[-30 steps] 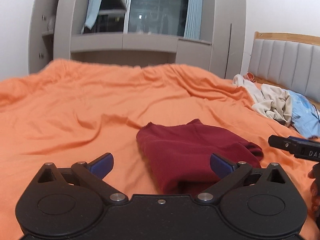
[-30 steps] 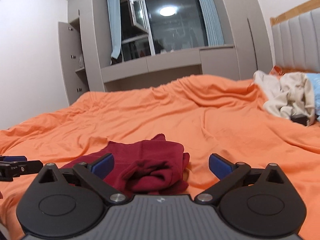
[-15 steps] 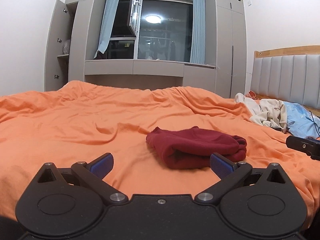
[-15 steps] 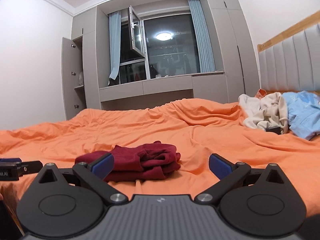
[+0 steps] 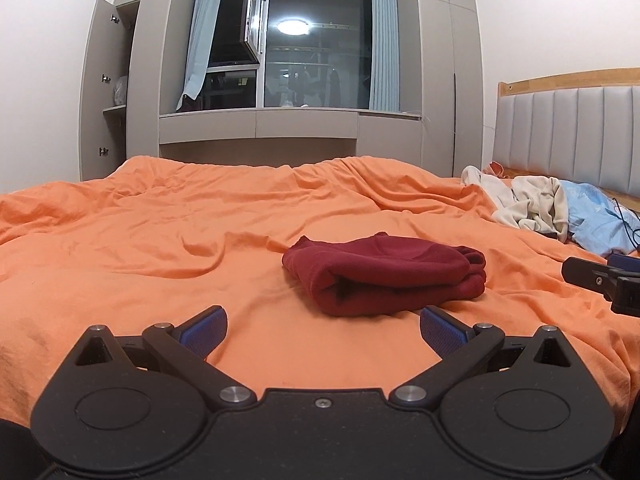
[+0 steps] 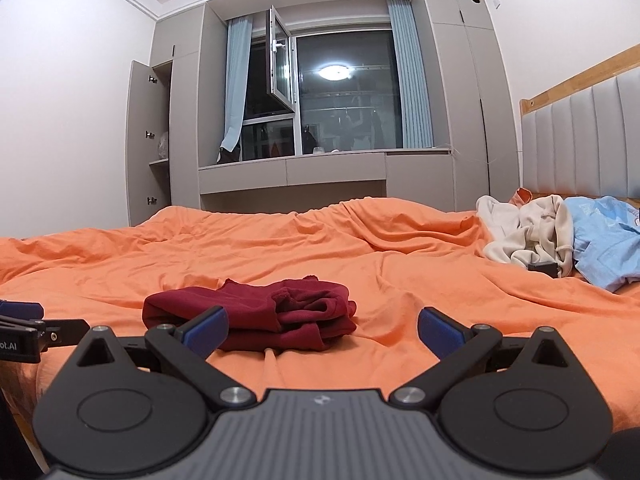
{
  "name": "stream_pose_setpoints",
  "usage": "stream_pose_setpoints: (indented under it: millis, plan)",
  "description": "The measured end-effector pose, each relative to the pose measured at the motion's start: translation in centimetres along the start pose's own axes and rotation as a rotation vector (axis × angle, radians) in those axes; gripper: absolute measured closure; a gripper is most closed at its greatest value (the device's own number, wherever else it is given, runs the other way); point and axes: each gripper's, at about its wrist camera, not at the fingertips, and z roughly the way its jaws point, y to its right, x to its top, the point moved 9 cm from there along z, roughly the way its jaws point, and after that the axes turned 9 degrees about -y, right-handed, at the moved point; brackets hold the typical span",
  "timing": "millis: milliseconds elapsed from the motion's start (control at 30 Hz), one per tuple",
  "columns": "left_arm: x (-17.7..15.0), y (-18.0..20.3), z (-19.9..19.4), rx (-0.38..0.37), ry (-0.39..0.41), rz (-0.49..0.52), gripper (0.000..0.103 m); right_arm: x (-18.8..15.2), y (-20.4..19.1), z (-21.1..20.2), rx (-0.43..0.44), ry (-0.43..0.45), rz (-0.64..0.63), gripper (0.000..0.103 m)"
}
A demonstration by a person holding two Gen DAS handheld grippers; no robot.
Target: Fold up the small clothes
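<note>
A dark red garment (image 5: 384,274) lies folded into a compact bundle on the orange bedspread (image 5: 160,248). My left gripper (image 5: 322,328) stands open just short of it, nothing between its blue pads. The right gripper's tip (image 5: 600,280) shows at the right edge of the left wrist view. In the right wrist view the same red garment (image 6: 256,312) lies ahead and left, its bunched edge facing me. My right gripper (image 6: 322,328) is open and empty, held back from the cloth.
A heap of cream clothes (image 6: 524,236) and a light blue garment (image 6: 608,240) lie by the padded headboard (image 6: 580,140) at the right. A small black object (image 6: 542,268) sits below the heap. Grey cabinets and a window (image 5: 312,48) stand beyond the bed.
Both grippers have pulled back and tilted up from the red garment, which now lies farther away. The garment itself has stayed folded in place.
</note>
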Motion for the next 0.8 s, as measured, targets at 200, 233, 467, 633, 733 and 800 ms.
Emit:
stream_pose_setpoints:
  millis: [200, 233, 467, 633, 733, 800]
  plan:
    - [-0.04, 0.00, 0.05, 0.002, -0.002, -0.001, 0.001, -0.03, 0.01, 0.26, 0.001, -0.003, -0.003, 0.000]
    - [-0.04, -0.01, 0.05, 0.002, -0.002, -0.002, 0.001, -0.04, 0.02, 0.26, 0.001, -0.003, -0.002, 0.000]
    - [-0.13, -0.08, 0.12, 0.002, -0.004, -0.003, 0.000, -0.04, 0.03, 0.27, 0.001, -0.003, -0.002, 0.000]
    - [-0.14, -0.09, 0.12, 0.003, -0.003, -0.004, 0.000, -0.11, 0.02, 0.37, 0.000, -0.005, -0.003, 0.000]
    - [-0.14, -0.08, 0.10, 0.003, -0.004, -0.003, 0.001, -0.20, 0.05, 0.43, -0.001, -0.007, -0.004, 0.000]
    - [-0.12, -0.09, 0.10, 0.002, -0.004, -0.003, 0.001, -0.23, 0.03, 0.47, 0.000, -0.007, -0.004, 0.000]
